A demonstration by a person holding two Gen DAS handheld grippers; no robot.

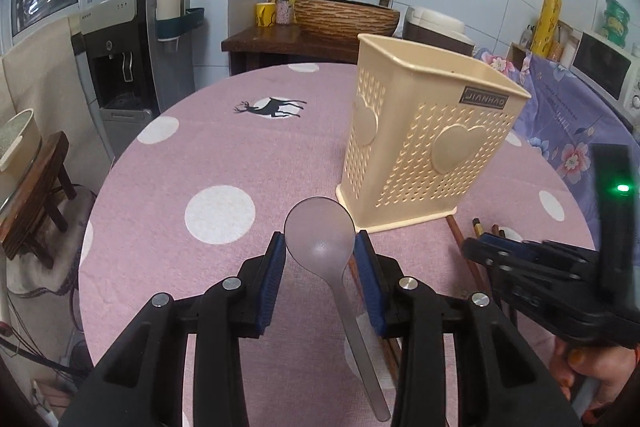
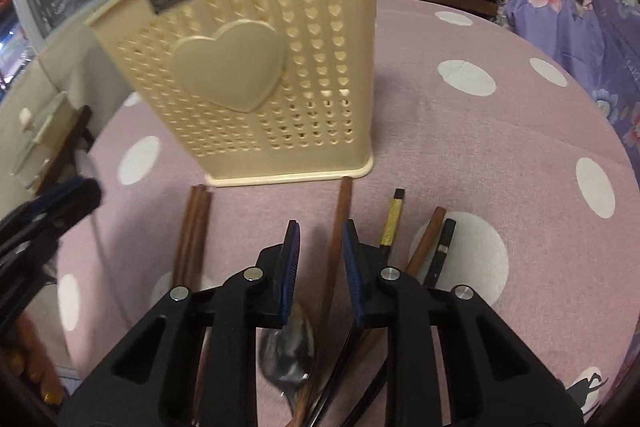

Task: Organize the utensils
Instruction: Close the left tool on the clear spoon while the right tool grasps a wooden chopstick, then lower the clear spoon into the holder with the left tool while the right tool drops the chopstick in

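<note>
My left gripper point(image 1: 320, 247) is shut on a translucent grey plastic spoon point(image 1: 320, 231), with its pads against both sides of the bowl and the handle trailing back under the jaws. The spoon hangs just above the table, in front of a cream perforated utensil holder point(image 1: 432, 143) with heart shapes point(image 2: 256, 75). My right gripper point(image 2: 320, 255) points down over several loose chopsticks. One brown chopstick point(image 2: 338, 227) lies between its jaws with a gap on each side. A metal spoon point(image 2: 288, 355) lies under that gripper. The right gripper point(image 1: 480, 249) also shows at the right of the left wrist view.
A pink polka-dot cloth point(image 1: 180, 167) covers the round table. More chopsticks lie beside the right gripper: a brown pair point(image 2: 192, 235) and a gold-banded one point(image 2: 392, 223). A water dispenser point(image 1: 116, 67) and a wooden stool point(image 1: 36, 195) stand at the left, and purple floral fabric point(image 1: 568, 115) at the right.
</note>
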